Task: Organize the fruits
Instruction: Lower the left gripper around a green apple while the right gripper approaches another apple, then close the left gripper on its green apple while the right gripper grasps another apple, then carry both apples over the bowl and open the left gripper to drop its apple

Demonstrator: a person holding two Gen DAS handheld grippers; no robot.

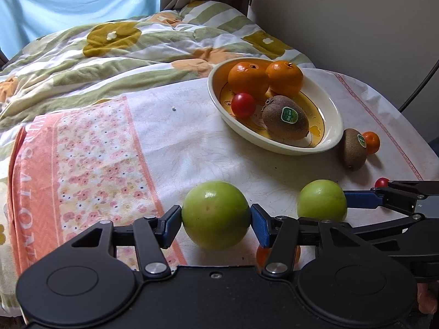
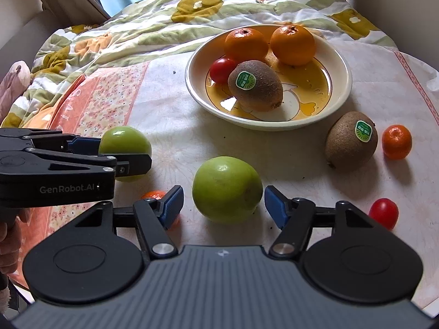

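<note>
2 grippers work low over the cloth. The left gripper (image 1: 216,222) clamps a green apple (image 1: 216,214) between its blue pads; the right gripper (image 2: 223,205) straddles a second green apple (image 2: 226,189), pads apart from it. Beyond, the bowl (image 2: 340,93) holds a kiwi (image 2: 255,85), long axis running left-right. Another kiwi (image 2: 351,141) lies just outside the rim.

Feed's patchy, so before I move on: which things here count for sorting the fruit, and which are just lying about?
For the job:
left tongs pinching one green apple
right tongs open around the other green apple
bowl with fruit
loose kiwi
small orange
cherry tomato

Lying about:
quilt
tablecloth
</note>
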